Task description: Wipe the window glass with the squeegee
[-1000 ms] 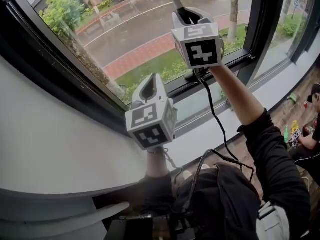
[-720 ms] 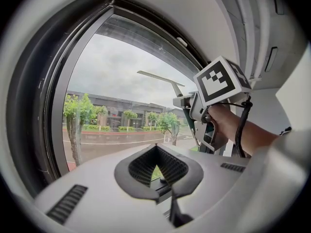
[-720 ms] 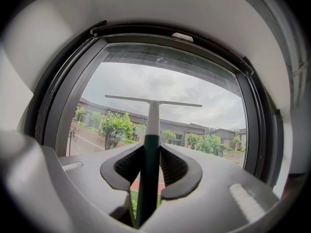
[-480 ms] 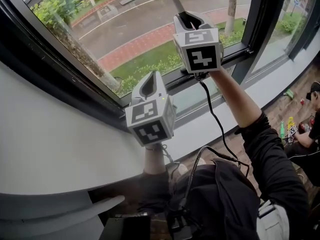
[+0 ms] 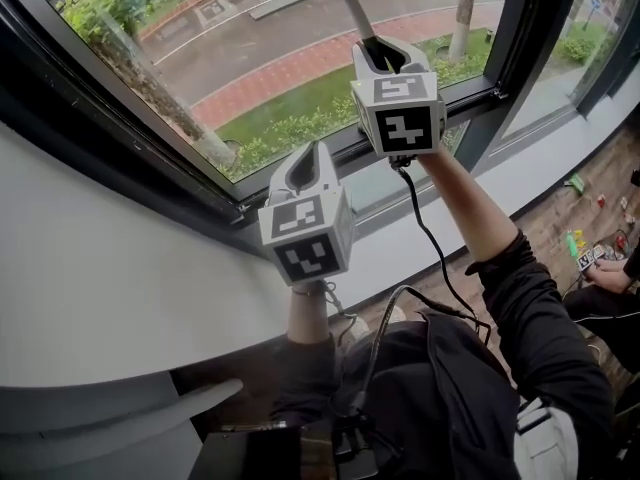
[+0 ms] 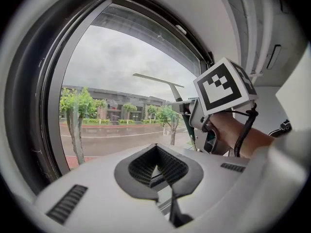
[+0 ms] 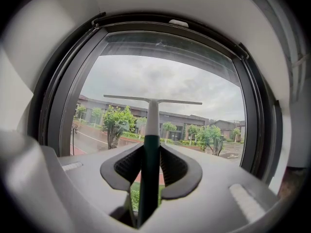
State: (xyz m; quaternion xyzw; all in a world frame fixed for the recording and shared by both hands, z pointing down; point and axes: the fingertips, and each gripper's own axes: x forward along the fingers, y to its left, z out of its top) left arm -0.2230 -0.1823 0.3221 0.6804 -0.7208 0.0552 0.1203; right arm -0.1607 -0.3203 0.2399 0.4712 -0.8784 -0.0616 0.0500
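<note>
The right gripper [image 7: 149,165] clamps the green handle of a squeegee [image 7: 152,111], its T-shaped blade raised against the middle of the window glass [image 7: 160,72]. The left gripper [image 6: 163,171], jaws together and empty, hangs near the glass's lower edge. No cleaned swath shows, so most wiping seems left.
</note>
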